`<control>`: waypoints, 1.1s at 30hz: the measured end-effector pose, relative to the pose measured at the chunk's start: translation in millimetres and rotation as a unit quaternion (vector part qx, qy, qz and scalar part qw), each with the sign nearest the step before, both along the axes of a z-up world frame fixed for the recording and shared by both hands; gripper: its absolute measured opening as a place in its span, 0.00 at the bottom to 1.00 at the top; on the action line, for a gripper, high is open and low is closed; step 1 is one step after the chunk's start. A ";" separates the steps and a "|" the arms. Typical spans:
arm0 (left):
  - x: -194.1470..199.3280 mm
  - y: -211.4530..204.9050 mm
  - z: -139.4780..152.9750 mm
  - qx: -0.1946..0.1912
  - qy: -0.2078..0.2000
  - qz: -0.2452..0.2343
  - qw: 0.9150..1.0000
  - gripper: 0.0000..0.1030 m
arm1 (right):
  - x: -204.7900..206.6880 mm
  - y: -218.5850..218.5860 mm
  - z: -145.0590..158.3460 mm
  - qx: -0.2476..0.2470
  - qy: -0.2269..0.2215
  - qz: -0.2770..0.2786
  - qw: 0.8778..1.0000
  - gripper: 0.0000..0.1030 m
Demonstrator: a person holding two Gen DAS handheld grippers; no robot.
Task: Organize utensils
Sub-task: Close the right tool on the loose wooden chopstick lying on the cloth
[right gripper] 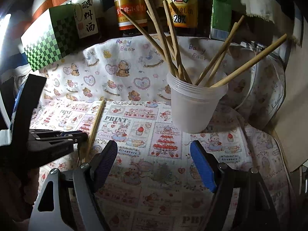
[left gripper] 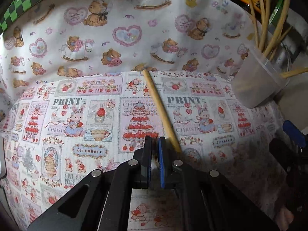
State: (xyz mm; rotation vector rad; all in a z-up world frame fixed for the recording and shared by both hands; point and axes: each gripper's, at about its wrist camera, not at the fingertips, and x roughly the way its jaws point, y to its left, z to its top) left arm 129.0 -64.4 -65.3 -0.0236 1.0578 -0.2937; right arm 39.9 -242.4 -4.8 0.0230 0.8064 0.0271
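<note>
My left tool (left gripper: 155, 144) is pinched shut; its tips hide whether they grip the chopstick (left gripper: 159, 105) lying alongside. My right tool (right gripper: 154, 159) gapes wide, empty.

One chopstick (right gripper: 96, 124) lies loose on the tabletop. One plastic cup (right gripper: 194, 107) holds about eight more. Three sauce bottles (right gripper: 181, 7), one checkered box (right gripper: 49, 36), one green carton (right gripper: 220, 15).
</note>
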 end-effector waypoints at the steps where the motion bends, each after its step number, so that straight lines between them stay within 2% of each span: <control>1: -1.1 2.1 -0.5 0.000 -0.001 0.001 1.000 0.02 | 0.6 -0.3 -0.4 -0.002 0.000 -0.001 1.000 0.78; 5: -8.1 14.9 6.5 -0.019 -0.009 0.007 1.000 0.01 | 2.7 -1.6 -1.2 -0.004 0.003 -0.001 1.000 0.77; 11: -35.6 49.2 42.7 -0.040 -0.067 0.026 0.997 0.01 | 3.0 0.3 -0.9 -0.014 0.002 0.002 1.000 0.78; 14: -43.0 70.6 62.1 -0.067 -0.093 0.050 0.992 0.01 | 3.3 -0.5 -0.1 -0.017 -0.001 -0.001 1.000 0.78; 17: -49.0 88.7 80.2 -0.090 -0.130 0.080 0.984 0.01 | 2.4 -0.1 0.6 -0.012 -0.001 0.004 1.000 0.78; 21: -66.8 110.6 105.3 -0.115 -0.203 0.112 0.966 0.01 | -1.0 2.9 3.1 -0.002 -0.006 0.021 1.000 0.77; 24: -76.0 118.7 116.4 -0.110 -0.246 0.128 0.955 0.01 | -4.2 6.7 7.4 0.011 -0.014 0.044 0.999 0.68; 26: -78.9 123.3 118.3 -0.106 -0.267 0.136 0.948 0.01 | -4.6 12.5 10.1 0.012 -0.013 0.057 0.998 0.66; 28: -80.0 123.4 116.9 -0.098 -0.278 0.145 0.944 0.01 | -0.2 21.7 14.1 0.014 -0.002 0.075 0.997 0.57; 33: -72.6 124.9 105.2 -0.068 -0.285 0.170 0.941 0.01 | 22.8 58.2 28.5 0.027 0.040 0.125 0.991 0.50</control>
